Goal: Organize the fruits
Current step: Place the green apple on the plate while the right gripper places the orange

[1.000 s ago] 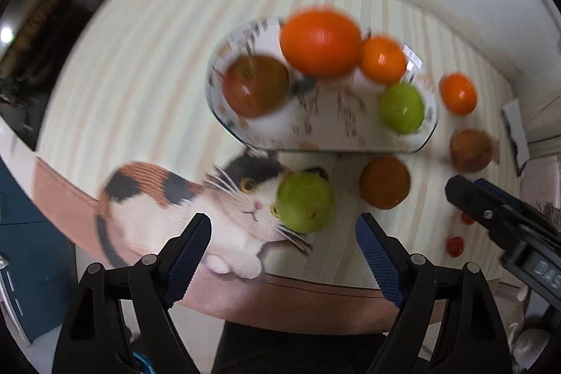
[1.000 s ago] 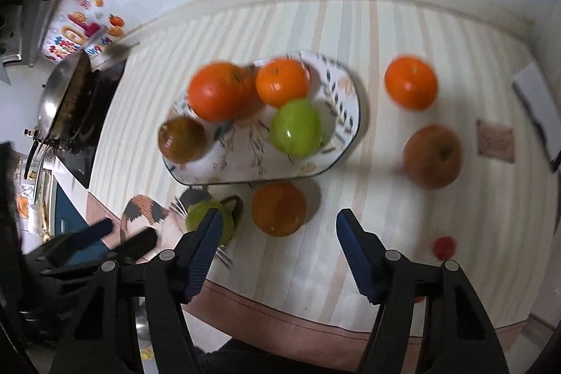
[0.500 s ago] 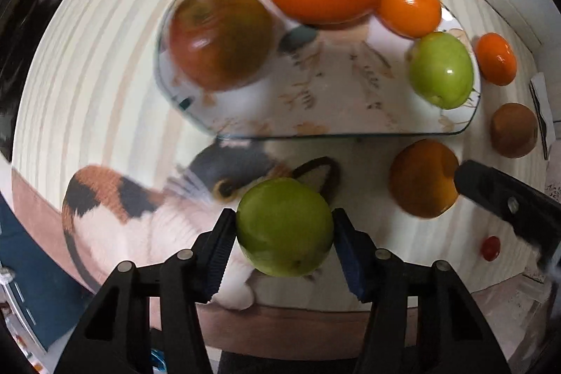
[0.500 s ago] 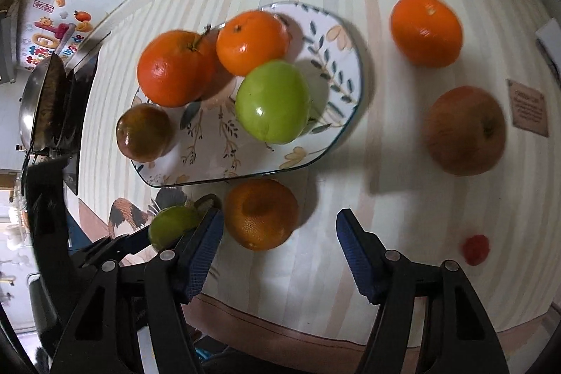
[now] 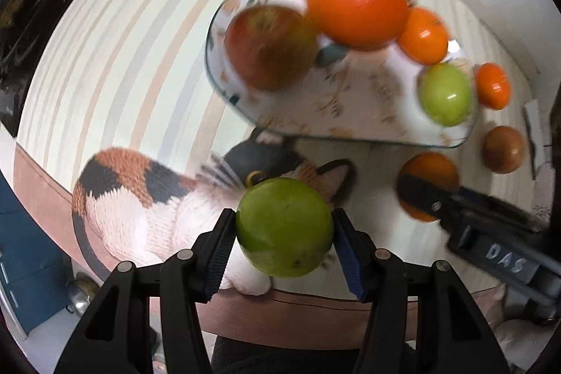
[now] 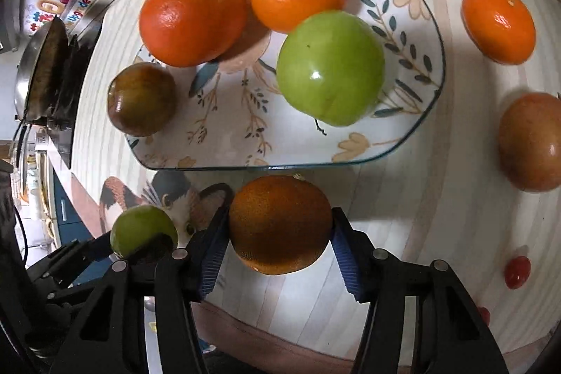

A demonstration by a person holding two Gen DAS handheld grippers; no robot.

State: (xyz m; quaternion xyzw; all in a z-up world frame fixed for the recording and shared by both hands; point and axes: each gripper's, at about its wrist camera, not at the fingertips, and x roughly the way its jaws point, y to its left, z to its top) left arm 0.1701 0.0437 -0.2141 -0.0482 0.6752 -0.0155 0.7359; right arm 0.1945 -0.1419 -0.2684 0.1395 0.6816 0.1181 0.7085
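Glossy round green apple (image 5: 284, 239) — pebbled orange (image 6: 279, 223) between closing ribbed fingers (image 6: 209, 263).

Jaws newly around apple (image 5: 284, 240), orange (image 6: 279, 224)

Both views are fisheye, with a black vignette in the corners and the stripes of the surface (image 5: 115, 65) bowed toward the edges. The left wrist view is motion-blurred: the plate (image 5: 350, 125) and big orange (image 5: 356, 7) smear, while the green apple (image 5: 284, 239) close to the lens stays sharper. The right wrist view is crisp. Light is soft and moderately bright from above; small glare spots sit on the plate's green fruit (image 6: 329, 69) and the mandarin (image 6: 498, 21). The dark orange (image 6: 280, 223) lies in shade. Fruit cast soft shadows on the plate.
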